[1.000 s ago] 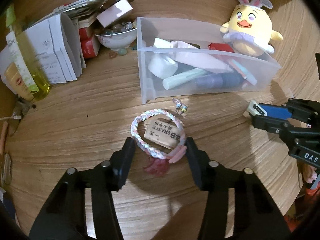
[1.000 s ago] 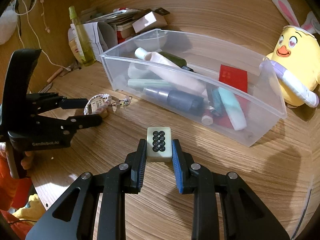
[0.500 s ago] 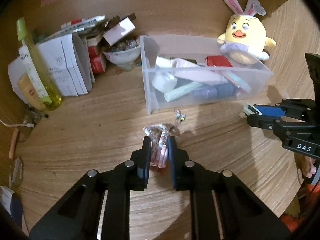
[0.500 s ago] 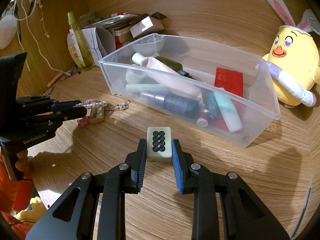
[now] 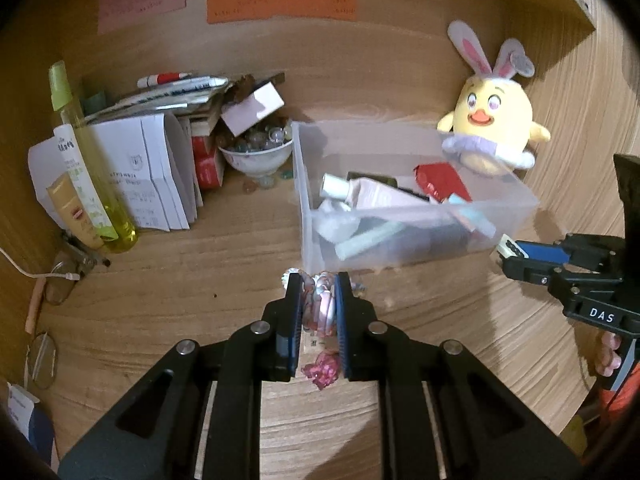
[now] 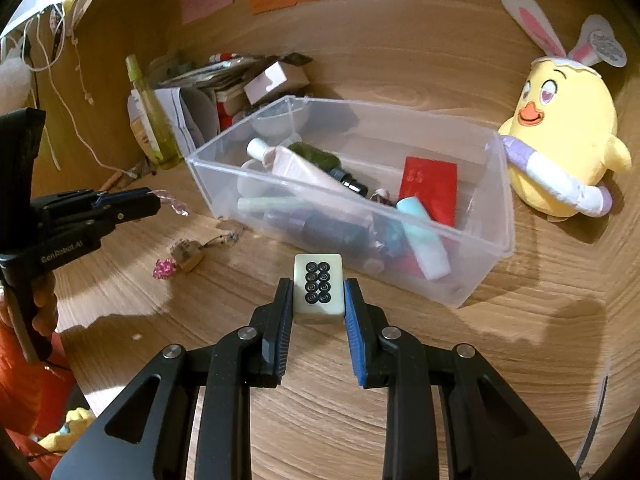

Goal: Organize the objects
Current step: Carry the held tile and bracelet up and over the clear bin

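Warm dim indoor light, my claws' soft shadows on the wood, heavy fisheye bending, black vignetted corners.

Bare wooden tabletop (image 6: 460, 360) lay open in front of the clear plastic bin (image 6: 486, 276). A yellow plush chick (image 6: 560, 136) crowded the bin's right end, while a stack of folded white papers (image 5: 152, 168) and a tall yellow-green bottle (image 5: 90, 168) blocked the left.

A bin (image 5: 400, 236) is sitting mid-desk (image 5: 200, 280), holding tubes (image 6: 304, 168). A plush (image 5: 492, 128) is standing behind its right end. A bowl (image 5: 256, 156), papers (image 5: 148, 172) and 1 bottle (image 5: 88, 168) are lying to its left.
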